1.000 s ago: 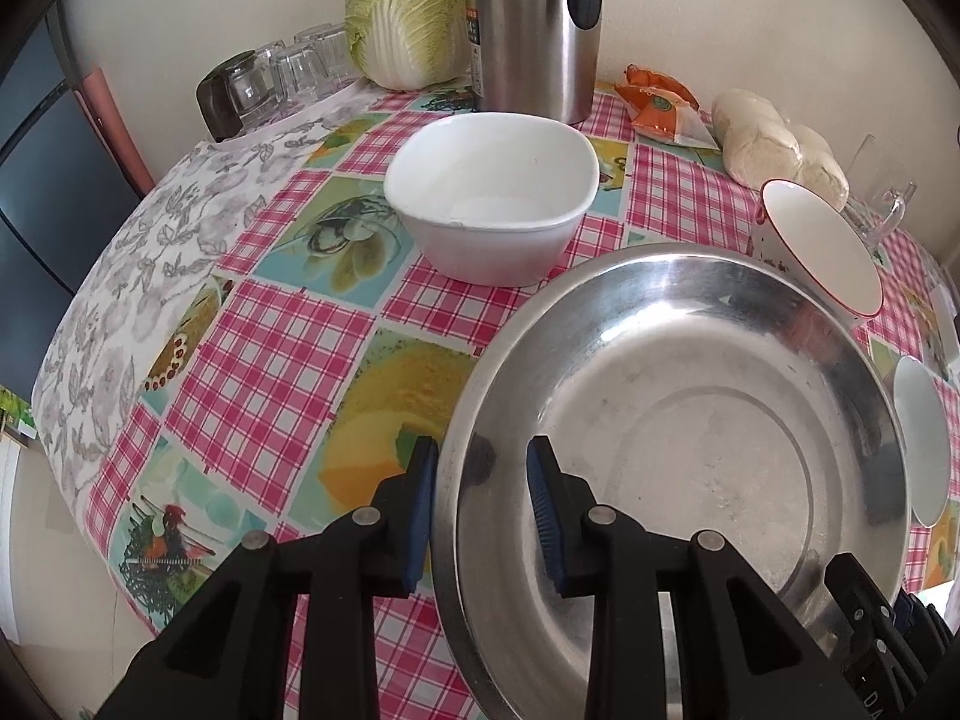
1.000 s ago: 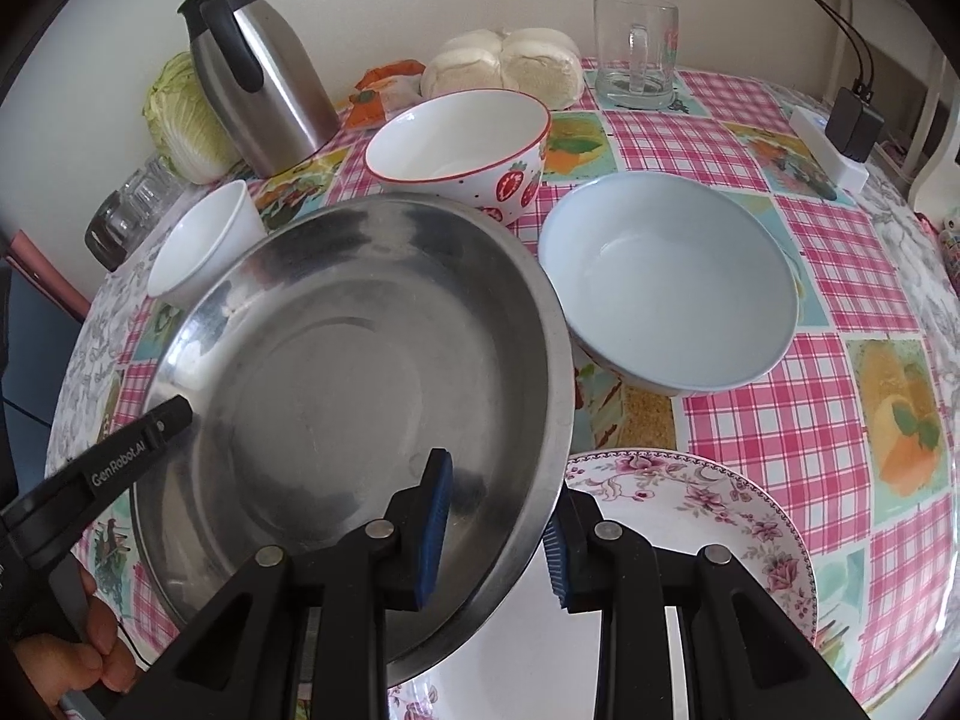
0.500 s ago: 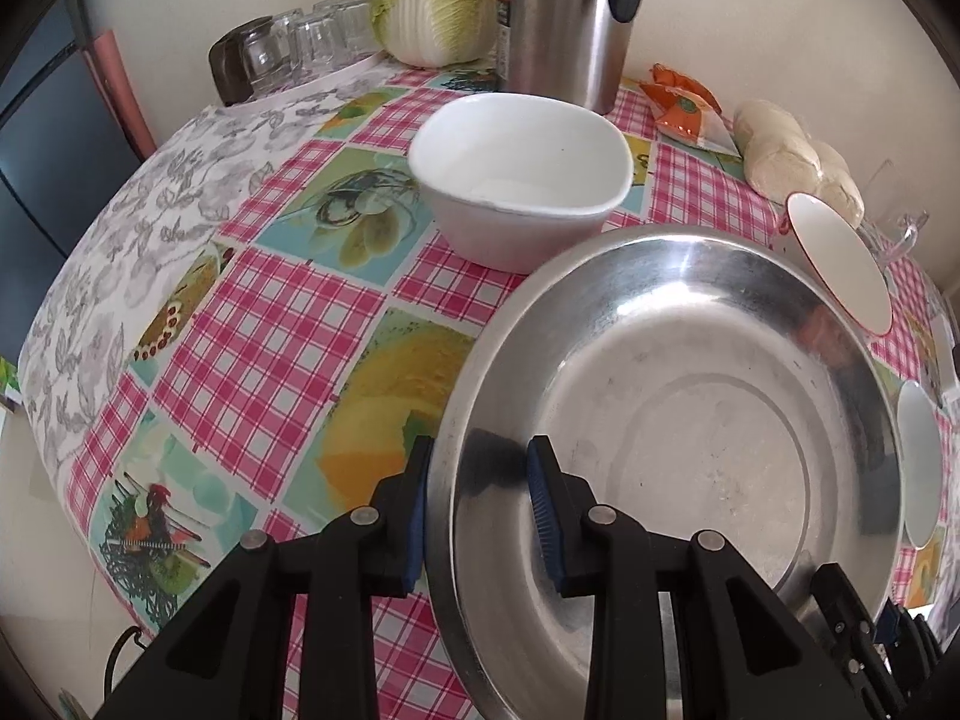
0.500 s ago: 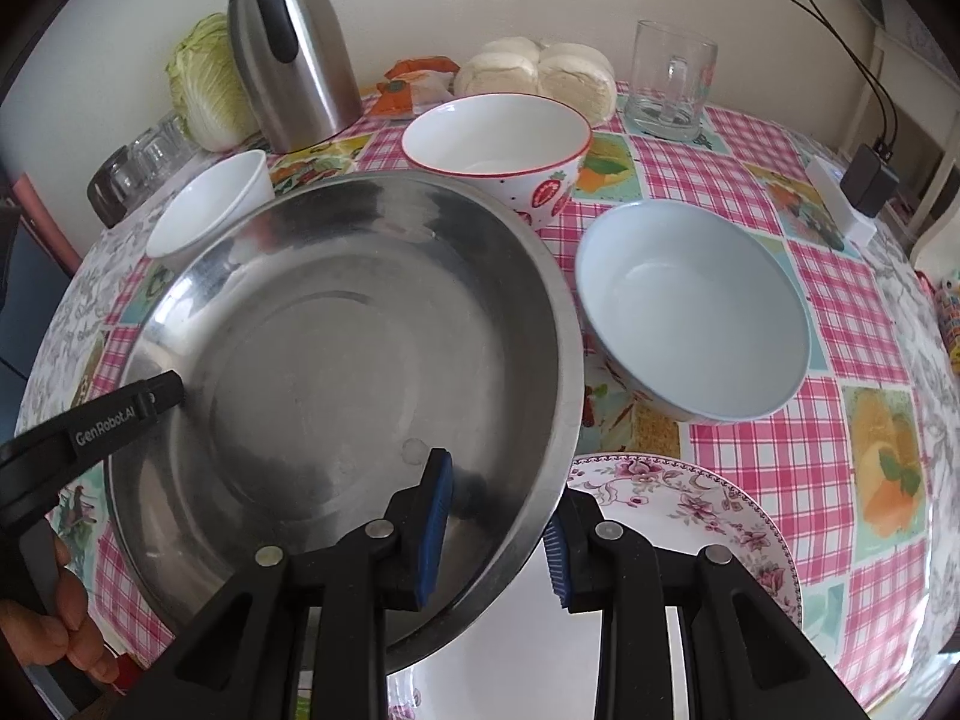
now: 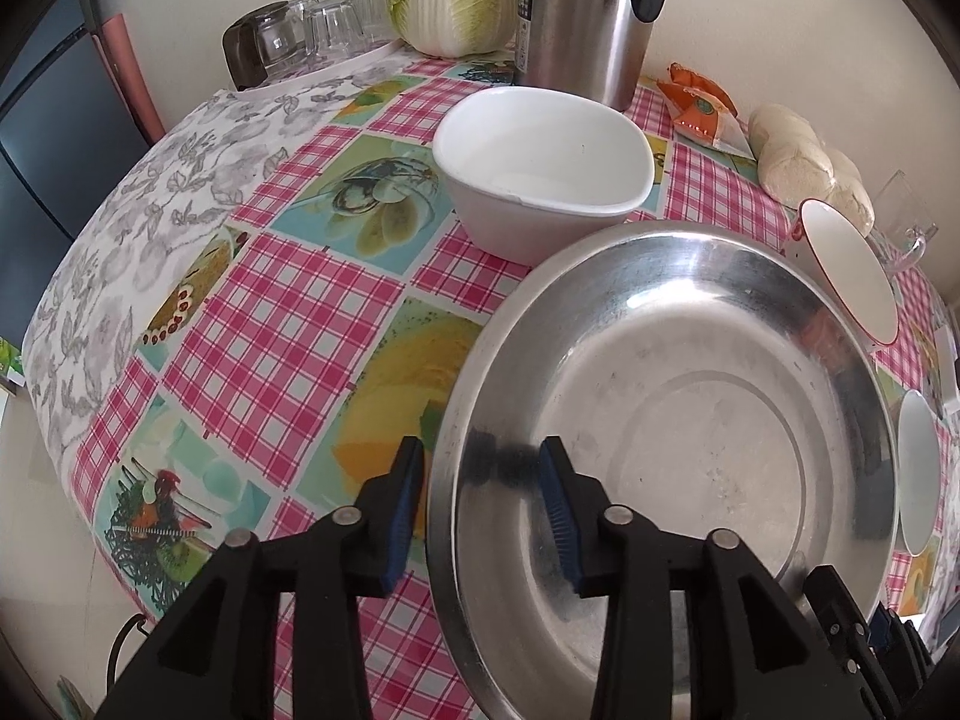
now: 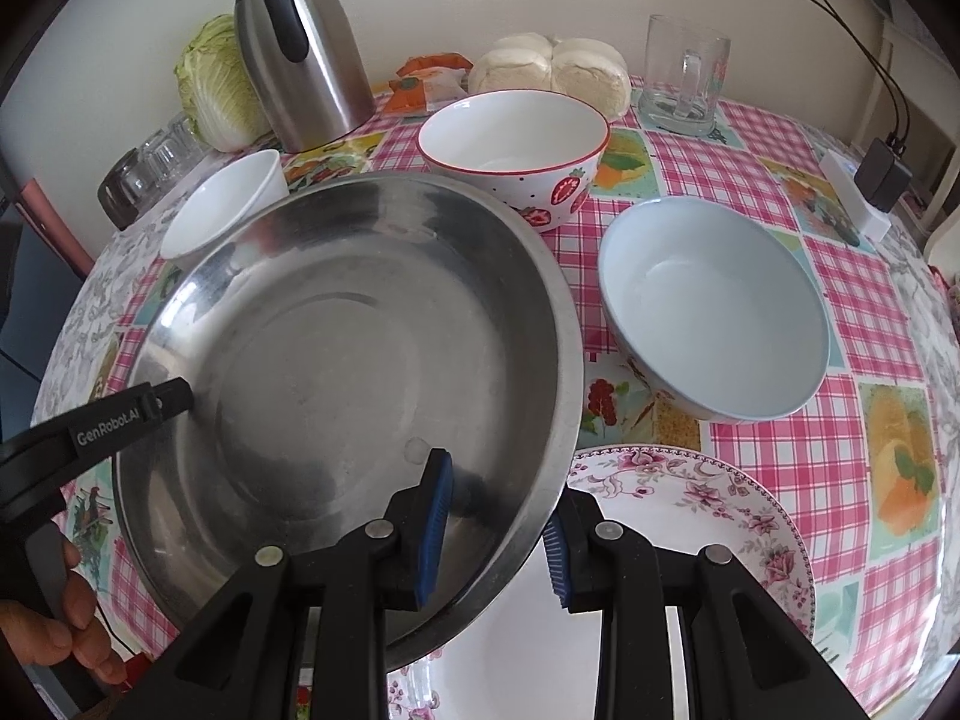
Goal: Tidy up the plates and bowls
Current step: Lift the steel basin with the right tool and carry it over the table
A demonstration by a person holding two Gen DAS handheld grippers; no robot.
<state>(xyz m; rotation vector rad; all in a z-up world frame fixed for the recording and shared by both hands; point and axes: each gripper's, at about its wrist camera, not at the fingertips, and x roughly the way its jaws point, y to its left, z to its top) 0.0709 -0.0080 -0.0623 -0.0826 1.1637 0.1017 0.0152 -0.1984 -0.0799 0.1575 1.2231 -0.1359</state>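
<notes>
Checked tablecloth (image 5: pixel 288 324) below — steel basin's (image 5: pixel 690 420) rim between both tongs.

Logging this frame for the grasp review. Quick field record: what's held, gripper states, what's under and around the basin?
held: steel basin, rim between both grippers' jaws
left gripper: jaws just opened wider, pads off the rim
right gripper: pads look clamped on the near rim
under basin: floral plate, partly covered
beside: pale blue bowl, strawberry bowl, white square bowl
back: steel thermos, glass mug
</notes>
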